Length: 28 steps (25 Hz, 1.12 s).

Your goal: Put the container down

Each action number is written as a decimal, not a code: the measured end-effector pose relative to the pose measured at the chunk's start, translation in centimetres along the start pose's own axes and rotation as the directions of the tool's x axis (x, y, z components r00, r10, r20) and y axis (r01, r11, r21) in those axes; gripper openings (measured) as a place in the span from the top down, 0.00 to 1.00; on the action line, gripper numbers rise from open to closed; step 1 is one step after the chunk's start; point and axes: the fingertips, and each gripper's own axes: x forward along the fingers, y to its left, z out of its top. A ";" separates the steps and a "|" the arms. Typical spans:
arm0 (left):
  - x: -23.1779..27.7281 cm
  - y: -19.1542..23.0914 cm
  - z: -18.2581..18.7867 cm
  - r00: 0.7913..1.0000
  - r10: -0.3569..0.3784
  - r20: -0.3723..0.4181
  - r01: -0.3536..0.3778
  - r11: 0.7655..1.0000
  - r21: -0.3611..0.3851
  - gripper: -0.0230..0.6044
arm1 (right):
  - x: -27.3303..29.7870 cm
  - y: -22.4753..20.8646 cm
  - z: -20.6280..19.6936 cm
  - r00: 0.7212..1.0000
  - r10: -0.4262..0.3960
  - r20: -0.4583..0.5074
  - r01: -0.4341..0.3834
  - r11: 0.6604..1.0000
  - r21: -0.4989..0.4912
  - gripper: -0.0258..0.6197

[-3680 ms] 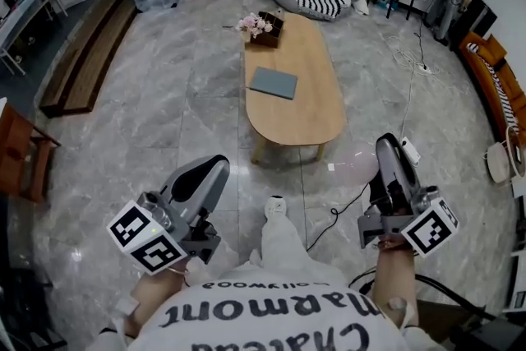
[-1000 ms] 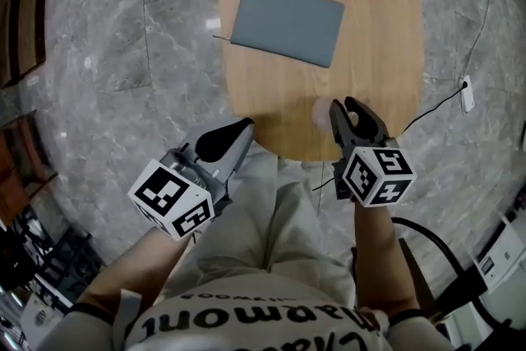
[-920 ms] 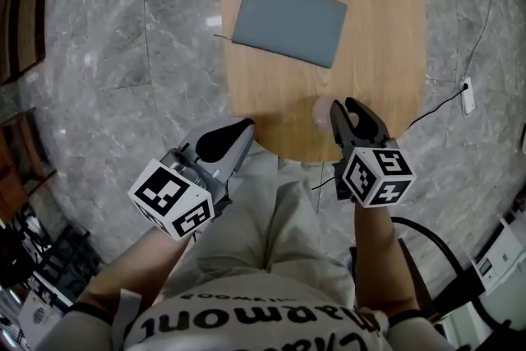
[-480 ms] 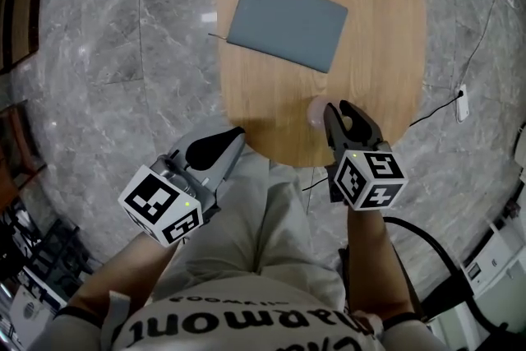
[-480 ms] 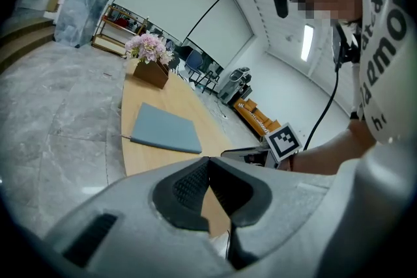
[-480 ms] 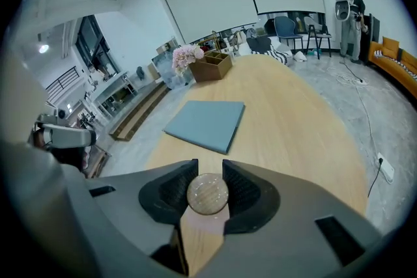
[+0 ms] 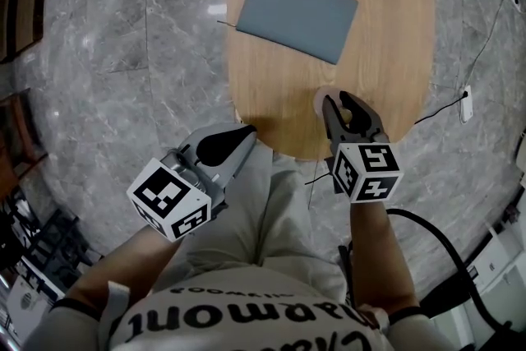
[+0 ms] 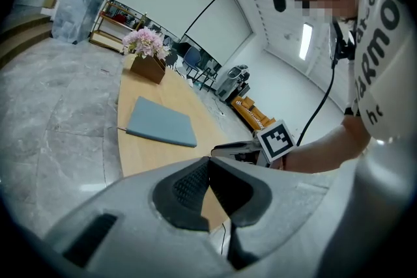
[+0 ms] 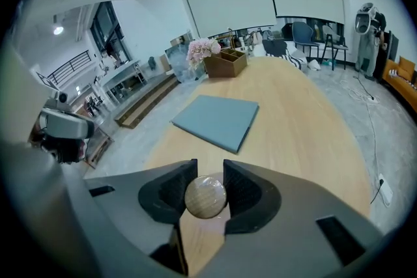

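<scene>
- Looking down from the head, the right gripper (image 7: 339,104) reaches over the near end of a wooden oval bench (image 7: 394,29). A pale round container (image 7: 318,101) shows just left of its jaws.
- Only the right gripper view shows the grip itself. Both pads press on the container's round, wood-coloured end, with the jaws partly spread around it.
- No view shows whether the container touches the wood below.
- The left gripper (image 7: 245,134) hangs just off the bench's near-left edge, above the person's leg. Its own view shows the jaws closed together with nothing between them.
- Both gripper views show pink flowers (image 9: 204,49) in a wooden box (image 9: 226,62) at the far end. The head view cuts these off.
- A flat grey pad (image 7: 297,2) lies far-left of the container, with bare wood between them.
- The container sits near the near rounded edge, with open wood to its right and beyond.
- A thin cable (image 7: 444,107) crosses the floor (image 7: 123,53) on the right.
</scene>
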 end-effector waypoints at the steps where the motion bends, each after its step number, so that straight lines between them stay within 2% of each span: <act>1: -0.1 0.0 0.0 1.000 0.000 -0.001 0.000 1.000 0.001 0.94 | 0.0 0.0 0.1 1.000 0.002 0.002 -0.002 1.000 0.008 0.77; 9: -0.7 0.6 -0.1 0.999 0.042 0.022 -0.042 0.999 -0.010 0.94 | 0.1 0.2 0.2 1.000 0.014 0.006 -0.014 1.000 -0.022 0.77; 17: -0.9 -0.1 -0.8 0.998 0.051 0.027 -0.051 0.999 -0.018 0.94 | 0.0 0.5 0.1 0.999 0.036 0.008 -0.036 0.998 -0.047 0.77; 28: -0.2 -0.3 -1.3 0.998 0.060 0.022 -0.060 0.998 -0.018 0.94 | 0.1 0.7 0.3 0.995 0.066 0.073 -0.063 0.997 -0.041 0.77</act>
